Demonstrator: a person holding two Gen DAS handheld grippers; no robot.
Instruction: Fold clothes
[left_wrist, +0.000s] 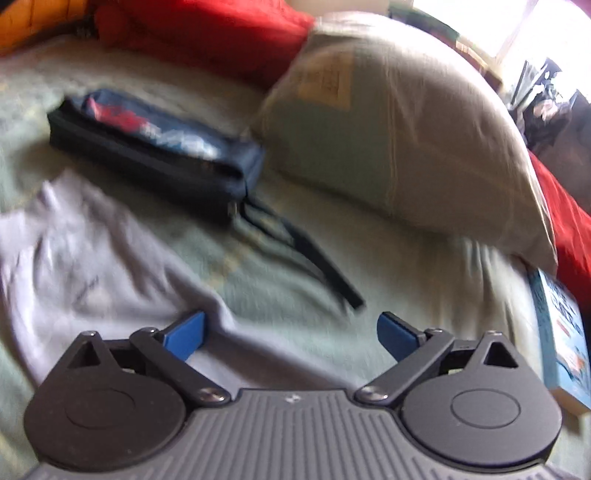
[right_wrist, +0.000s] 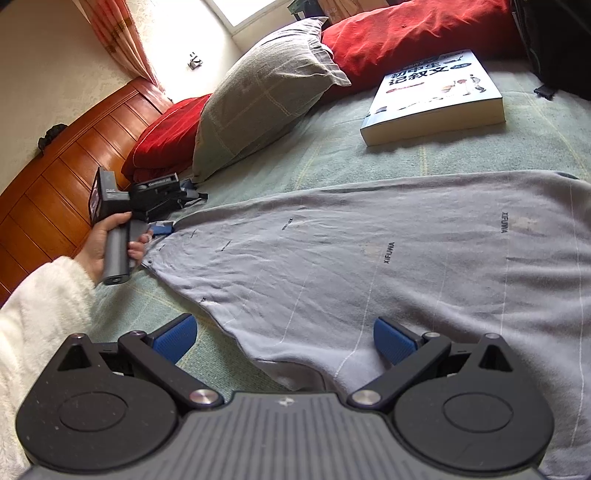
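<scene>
While the left wrist view is blurred, it shows the left tool (left_wrist: 290, 334) with its blue fingers spread wide and nothing between them, low over the bed (left_wrist: 369, 240) at the edge of the grey garment (left_wrist: 74, 251). That cloth lies rumpled under the near finger and runs off to one side, so the tool seems placed to take a hem or corner. Beyond it a dark blue pouch (left_wrist: 155, 147) rests on the bed with its strap (left_wrist: 306, 258) trailing toward the tool; the strap lies just beside the cloth edge and could get caught in a fold. A grey pillow (left_wrist: 406, 129) and a red cushion (left_wrist: 221, 33) stand farther back, and a book (left_wrist: 561, 332) shows at the frame's edge.

From the right wrist view, the right tool (right_wrist: 284, 339) is likewise spread and empty, straddling the near edge of the garment (right_wrist: 369, 258), which lies mostly flat across the bed (right_wrist: 332, 147), not visibly folded. At its far corner a hand (right_wrist: 107, 243) in a white fleecy sleeve (right_wrist: 37, 314) holds the left tool (right_wrist: 162, 229). The two tools so stand at opposite ends of one edge, fit for lifting it over. The book (right_wrist: 436, 96) lies near the cloth's far side, apart from it.
</scene>
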